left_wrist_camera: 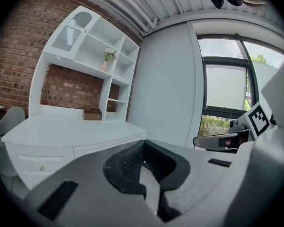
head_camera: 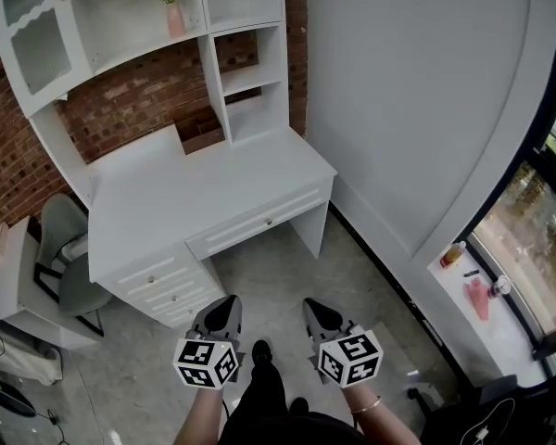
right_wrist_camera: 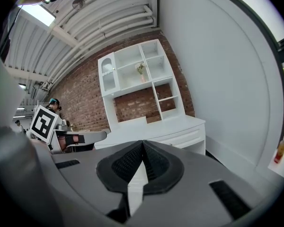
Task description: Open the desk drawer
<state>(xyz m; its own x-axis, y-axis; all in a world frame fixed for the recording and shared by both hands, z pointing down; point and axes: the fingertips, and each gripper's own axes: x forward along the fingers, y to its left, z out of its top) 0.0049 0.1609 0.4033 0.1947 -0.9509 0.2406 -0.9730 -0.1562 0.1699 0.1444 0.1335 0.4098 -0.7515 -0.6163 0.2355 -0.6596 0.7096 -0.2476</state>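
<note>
A white desk (head_camera: 181,197) with a shelf hutch stands against the brick wall. Its long shallow drawer (head_camera: 259,224) under the desktop is closed, with a small knob (head_camera: 268,222) at its middle. Both grippers hang side by side in front of the desk, well short of it, above the floor. My left gripper (head_camera: 227,302) is shut with nothing in it, and my right gripper (head_camera: 312,305) is likewise shut and empty. In the left gripper view the jaws (left_wrist_camera: 144,144) meet, with the desk (left_wrist_camera: 71,129) beyond them. The right gripper view shows the closed jaws (right_wrist_camera: 142,144) pointing toward the drawer (right_wrist_camera: 182,138).
A stack of small side drawers (head_camera: 162,286) fills the desk's left end. A grey chair (head_camera: 69,258) stands left of it. A vase of flowers (head_camera: 171,7) sits on the hutch. The pale wall (head_camera: 417,109) runs along the right, with a cluttered window sill (head_camera: 473,286).
</note>
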